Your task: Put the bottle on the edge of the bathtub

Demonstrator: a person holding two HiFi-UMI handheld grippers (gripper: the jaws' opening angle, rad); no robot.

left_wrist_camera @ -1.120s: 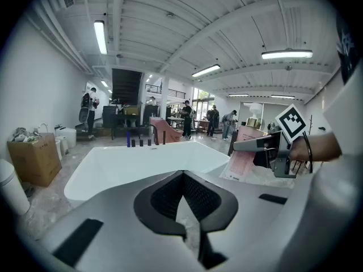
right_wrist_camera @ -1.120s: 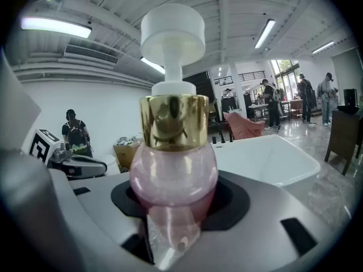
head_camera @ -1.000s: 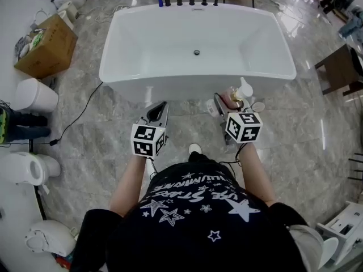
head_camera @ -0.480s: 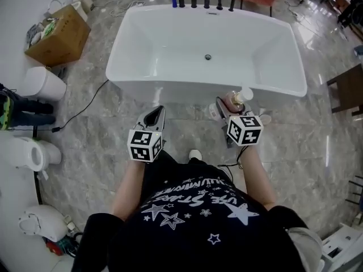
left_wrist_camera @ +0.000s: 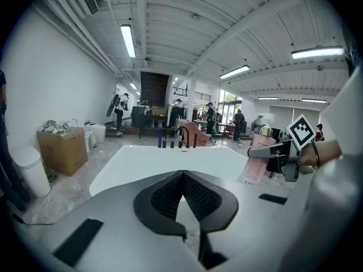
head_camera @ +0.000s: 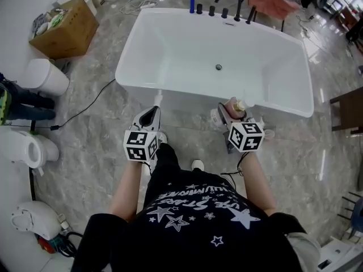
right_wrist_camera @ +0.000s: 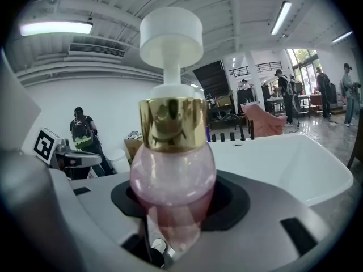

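Note:
A pink pump bottle (right_wrist_camera: 173, 174) with a gold collar and a white pump head stands upright in my right gripper (right_wrist_camera: 176, 196), which is shut on its round body. In the head view the bottle (head_camera: 233, 105) and right gripper (head_camera: 229, 112) are held just before the near rim of the white bathtub (head_camera: 187, 93). My left gripper (head_camera: 153, 111) hovers to the left at the same rim, shut and holding nothing. In the left gripper view its pads meet at the tips (left_wrist_camera: 181, 177), with the bathtub (left_wrist_camera: 164, 160) ahead and the bottle (left_wrist_camera: 256, 164) at the right.
A black faucet with taps (head_camera: 228, 5) and a blue bottle (head_camera: 192, 3) stand on the tub's far rim. A cardboard box (head_camera: 65, 24), a white bin (head_camera: 48, 76) and toilets (head_camera: 25, 149) stand at the left. A cable (head_camera: 85, 115) runs over the marble floor. Dark furniture (head_camera: 349, 109) is at the right.
The view has swung, so the tub now lies skewed and lower right in the picture. Both grippers sit slightly closer to its near rim. The bottle stays gripped.

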